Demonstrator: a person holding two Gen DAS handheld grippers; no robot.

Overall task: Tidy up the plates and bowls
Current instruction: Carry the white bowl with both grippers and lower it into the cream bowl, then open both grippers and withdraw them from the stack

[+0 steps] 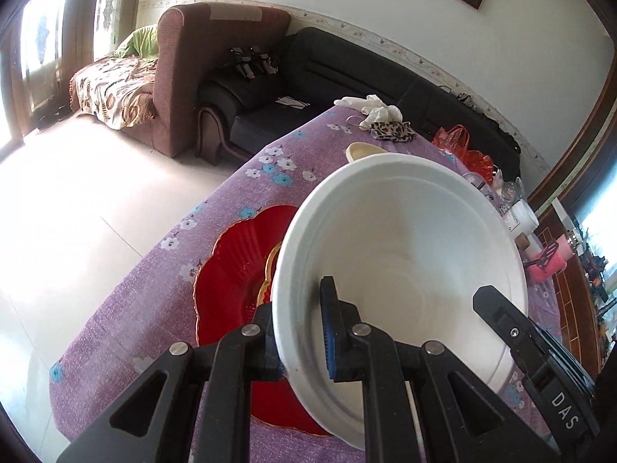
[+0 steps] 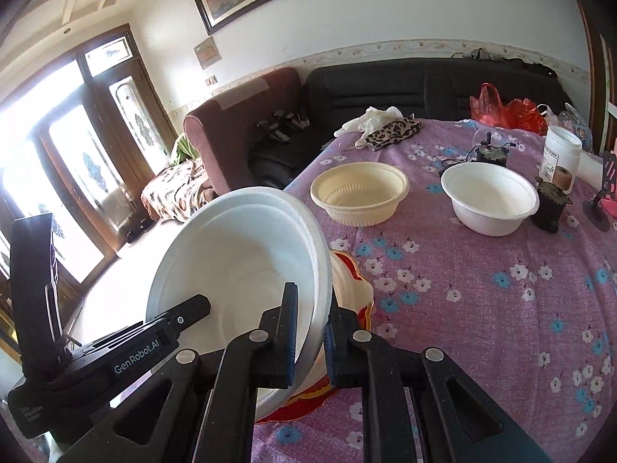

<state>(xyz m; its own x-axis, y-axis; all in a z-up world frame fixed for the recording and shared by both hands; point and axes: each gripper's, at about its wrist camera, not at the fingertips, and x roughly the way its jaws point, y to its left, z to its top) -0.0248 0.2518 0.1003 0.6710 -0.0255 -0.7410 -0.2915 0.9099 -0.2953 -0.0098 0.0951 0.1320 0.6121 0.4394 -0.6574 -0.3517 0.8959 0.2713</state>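
Grippers both clamped on white foam bowl (image 1: 401,239): left gripper (image 1: 304,347) on left rim, right gripper (image 2: 312,343) on right rim. Bowl tilted above red plate (image 1: 231,270). Cream bowl (image 2: 358,193) far on table.

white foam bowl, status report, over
Left gripper and right gripper both shut on white foam bowl, tilted over red scalloped plate. Nothing in the way.

A plain white foam bowl (image 1: 405,247) hangs over a glossy red scalloped plate with gold edging (image 1: 231,270). The purple tablecloth printed with white and blue flowers (image 2: 482,289) carries a cream ribbed plastic bowl (image 2: 360,193) at twelve o'clock.
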